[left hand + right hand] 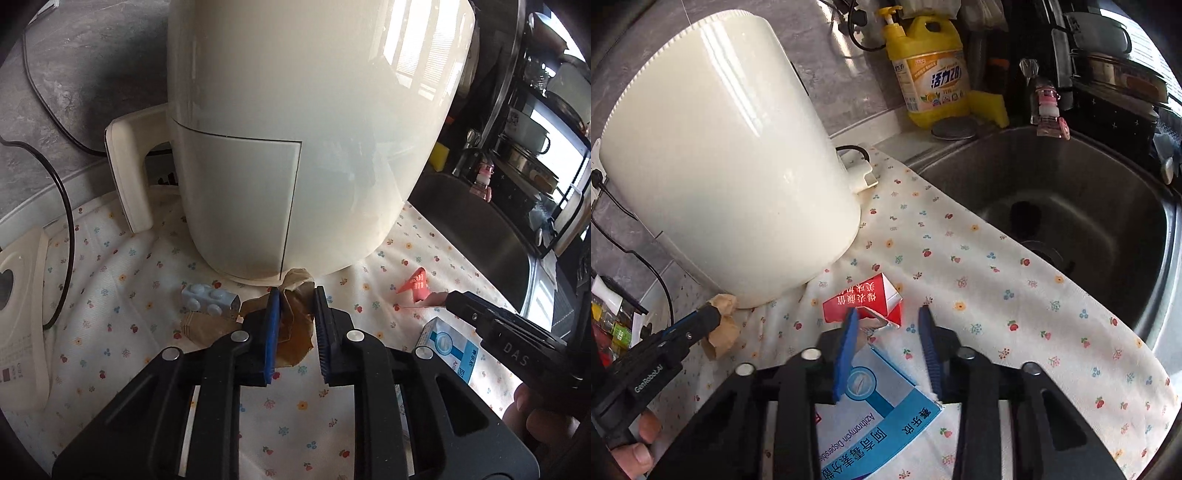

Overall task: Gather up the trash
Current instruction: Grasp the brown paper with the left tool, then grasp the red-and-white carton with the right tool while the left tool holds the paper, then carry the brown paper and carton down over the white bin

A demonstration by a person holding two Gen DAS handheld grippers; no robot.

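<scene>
A crumpled brown paper [295, 317] lies on the flowered cloth at the foot of the cream appliance [295, 129]. My left gripper [297, 295] is open with its jaws on either side of the paper; it also shows in the right wrist view [713, 314] at the brown paper [722, 332]. A torn red carton [864, 302] lies on the cloth. My right gripper [888, 314] is open, its tips around the carton's torn end. A blue and white medicine box [879, 406] lies under that gripper. The red carton [415, 282] and the box [448, 345] show in the left wrist view too.
A light blue toy brick [208, 299] lies left of the brown paper. A steel sink [1052, 206] is to the right, with a yellow detergent bottle [931, 62], a yellow sponge [988, 107] and a dish rack [535, 122] behind it. Black cables [62, 206] run at the left.
</scene>
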